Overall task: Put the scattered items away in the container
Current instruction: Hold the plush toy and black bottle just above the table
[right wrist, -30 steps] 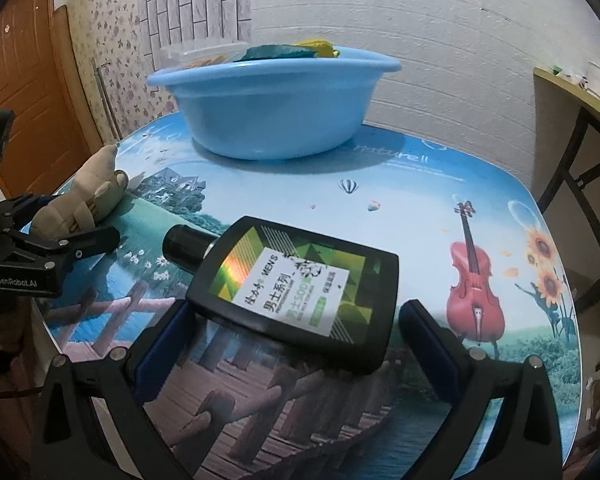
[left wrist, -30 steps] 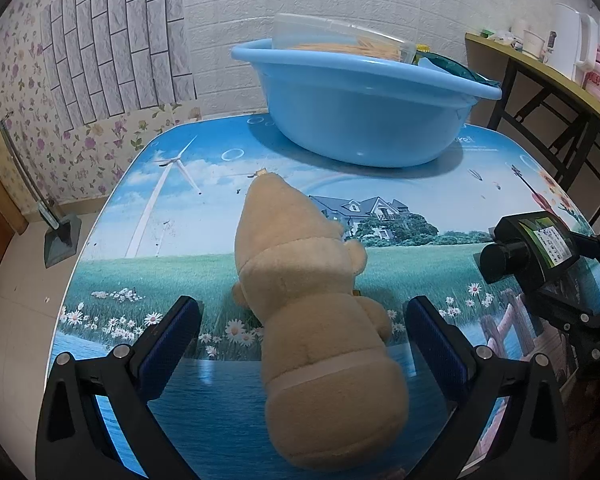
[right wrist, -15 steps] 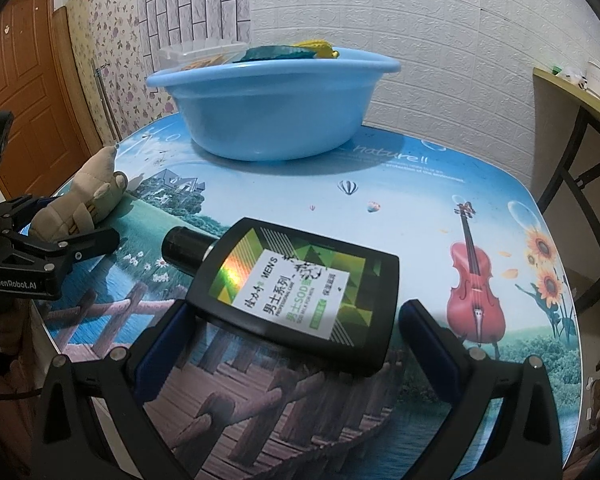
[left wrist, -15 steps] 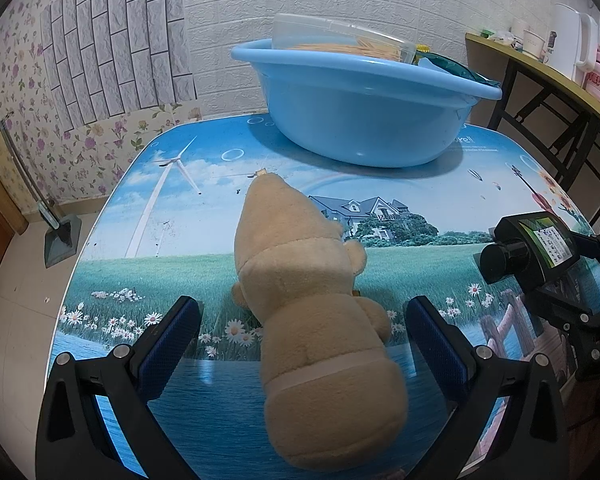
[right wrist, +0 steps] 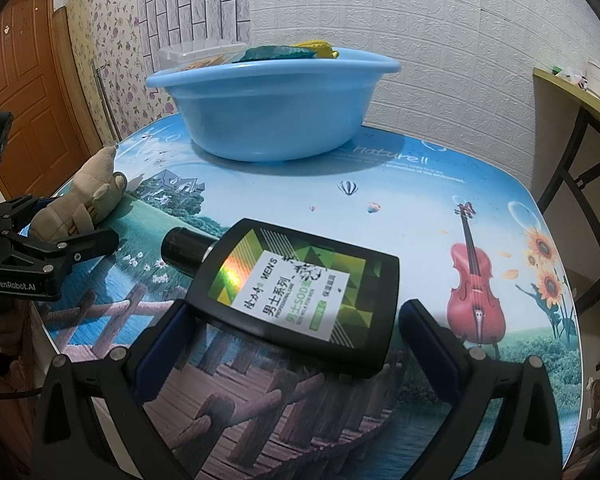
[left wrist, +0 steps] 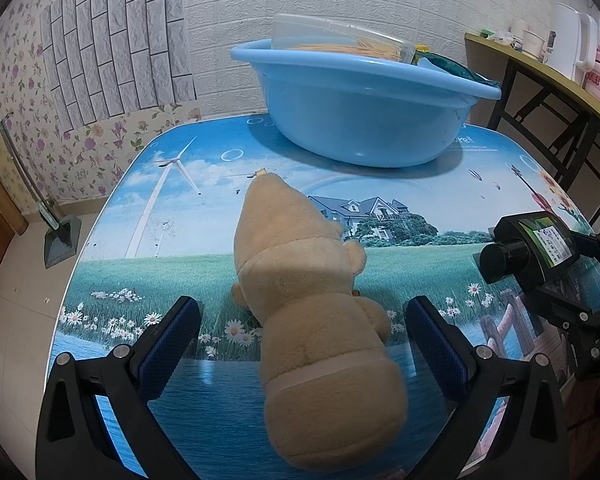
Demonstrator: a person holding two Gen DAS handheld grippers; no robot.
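Lying on the picture-printed table (left wrist: 180,240), a soft plush bear (left wrist: 312,312) sits between the wide-open left hand-held gripper (left wrist: 302,336), untouched. The right hand-held gripper (right wrist: 292,340), equally open, straddles a rigid, probably slippery black bottle (right wrist: 296,288). The blue basin (right wrist: 268,100) stands beyond.

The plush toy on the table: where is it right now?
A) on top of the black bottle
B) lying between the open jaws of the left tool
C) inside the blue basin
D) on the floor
B: the plush toy lies on the table between the left gripper jaws, which stand wide apart, short of the blue basin.
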